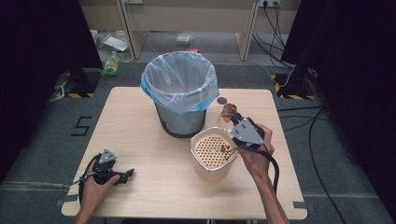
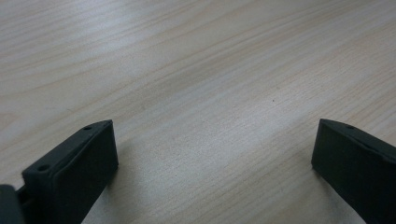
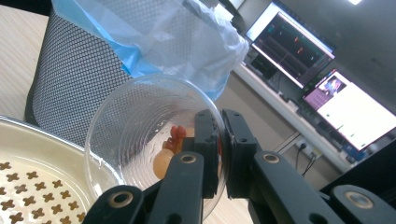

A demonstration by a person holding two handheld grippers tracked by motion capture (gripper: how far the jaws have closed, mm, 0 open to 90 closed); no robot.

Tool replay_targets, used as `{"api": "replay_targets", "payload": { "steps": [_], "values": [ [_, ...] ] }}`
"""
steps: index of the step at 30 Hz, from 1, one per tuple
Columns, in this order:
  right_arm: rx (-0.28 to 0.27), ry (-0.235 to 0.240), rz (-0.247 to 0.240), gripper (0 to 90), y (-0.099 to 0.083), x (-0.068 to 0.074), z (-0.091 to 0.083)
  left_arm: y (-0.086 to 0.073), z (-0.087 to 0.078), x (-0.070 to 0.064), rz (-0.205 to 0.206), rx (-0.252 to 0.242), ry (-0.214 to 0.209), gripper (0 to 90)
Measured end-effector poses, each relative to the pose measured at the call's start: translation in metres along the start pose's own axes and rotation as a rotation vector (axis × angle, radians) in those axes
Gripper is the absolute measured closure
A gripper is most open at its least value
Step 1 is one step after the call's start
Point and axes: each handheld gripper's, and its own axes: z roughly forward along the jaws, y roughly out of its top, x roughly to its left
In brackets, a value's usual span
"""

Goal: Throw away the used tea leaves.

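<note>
Blue liner (image 1: 180,88) on grey mesh bin (image 1: 180,122); cream perforated tray (image 1: 212,151).

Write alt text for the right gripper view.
The right hand-held gripper pinches the rim of a tilted clear plastic cup with reddish scraps inside, above a perforated strainer basin. Behind stands a mesh bin with a blue liner.

A pale wooden table (image 1: 140,140) carries a mesh bin (image 1: 180,95) lined with a blue bag, a cream perforated pot (image 1: 212,154) just beside it, and a small dark disc (image 1: 222,100).
</note>
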Motion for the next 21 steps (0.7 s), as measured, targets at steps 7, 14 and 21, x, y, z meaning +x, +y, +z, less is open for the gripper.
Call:
{"api": "replay_targets", "payload": {
  "steps": [7, 14, 21],
  "values": [
    [-0.044, -0.076, -0.255, 86.0, 0.002, 0.022, -0.007, 0.000, 0.000, 0.000, 0.003, 0.001, 0.002, 0.0],
    [-0.072, -0.151, -0.495, 86.4, 0.002, 0.044, -0.012, 0.000, 0.000, -0.001, 0.006, -0.001, 0.001, 0.0],
    [-0.109, -0.201, -0.653, 87.4, 0.003, 0.059, -0.018, 0.000, 0.000, -0.001, 0.006, 0.000, 0.001, 0.0]
  ]
}}
